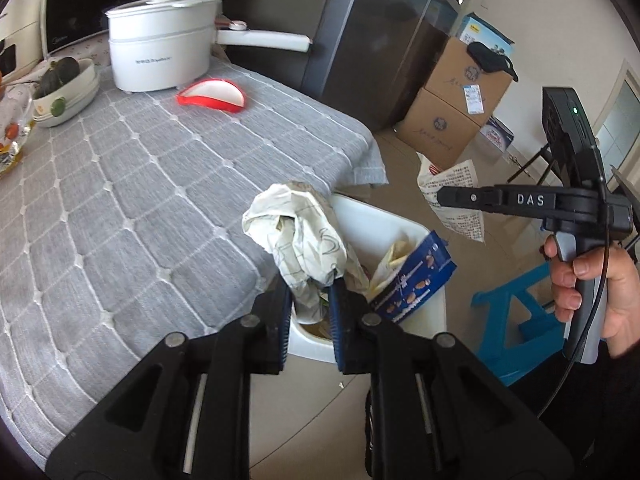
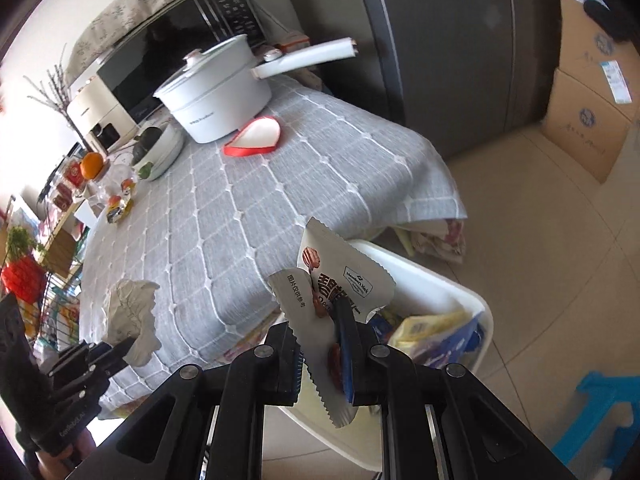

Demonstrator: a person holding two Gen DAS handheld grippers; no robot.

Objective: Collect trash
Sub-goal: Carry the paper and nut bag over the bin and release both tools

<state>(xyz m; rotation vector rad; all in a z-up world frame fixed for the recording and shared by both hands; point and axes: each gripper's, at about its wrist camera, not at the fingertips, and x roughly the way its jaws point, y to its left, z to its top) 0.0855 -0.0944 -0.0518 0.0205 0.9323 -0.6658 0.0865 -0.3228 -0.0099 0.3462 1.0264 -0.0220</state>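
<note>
1. Left hand-held gripper (image 1: 310, 286) is clamped narrow on a crumpled paper wrapper (image 1: 298, 232), holding it at the table (image 1: 140, 184) edge, just above the white bin (image 1: 404, 220).
2. Right hand-held gripper (image 2: 320, 336) pinches a white snack packet (image 2: 340, 280) with zigzag edges, over the bin's near rim.
3. The bin stands on the floor beside the table; a blue box (image 1: 416, 280) and what looks like yellow packaging lie in it.
4. A white pot (image 1: 160, 52) sits far back.

Grey tablecloth (image 1: 140, 184) with white grid, white pot (image 1: 160, 56), red-rimmed dish (image 1: 211, 97).
</note>
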